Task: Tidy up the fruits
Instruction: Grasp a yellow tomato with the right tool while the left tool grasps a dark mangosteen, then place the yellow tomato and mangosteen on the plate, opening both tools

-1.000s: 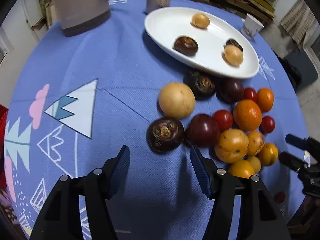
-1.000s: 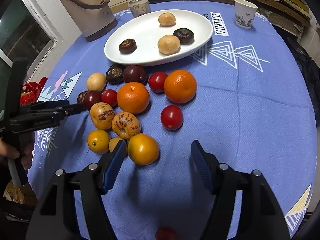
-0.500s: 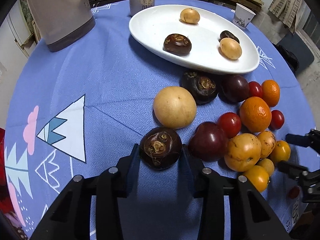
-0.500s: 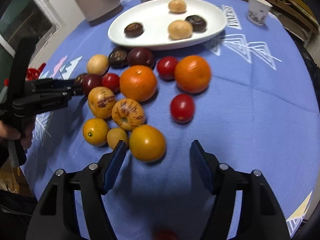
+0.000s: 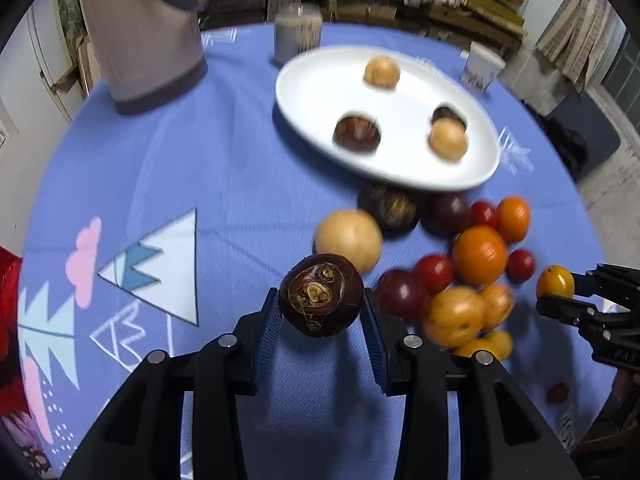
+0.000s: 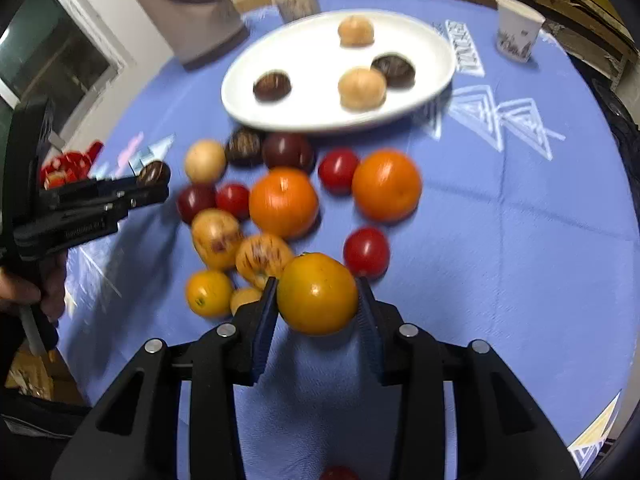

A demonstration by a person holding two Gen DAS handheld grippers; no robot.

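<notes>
My left gripper (image 5: 319, 295) is shut on a dark brown round fruit (image 5: 316, 312), held just above the blue tablecloth. The jaws of my right gripper (image 6: 316, 282) are closing, and their pads press on a yellow-orange fruit (image 6: 318, 300) between them. Each gripper also shows in the other view: the right gripper (image 5: 560, 296) at the right edge, the left gripper (image 6: 160, 184) at the left. A heap of oranges (image 6: 283, 202), red, purple and tan fruits lies between them. Beyond it a white oval plate (image 5: 320, 80) holds two dark and two tan fruits.
A beige jug (image 5: 144, 32), a can (image 5: 298, 32) and a paper cup (image 5: 482, 66) stand at the back of the round table. One small red fruit (image 6: 338, 472) lies near the front edge. A person's hand (image 6: 24, 292) grips the left tool.
Both grippers went from wide open to shut around a fruit. The dark fruit and the yellow-orange fruit have risen off the cloth with them.
</notes>
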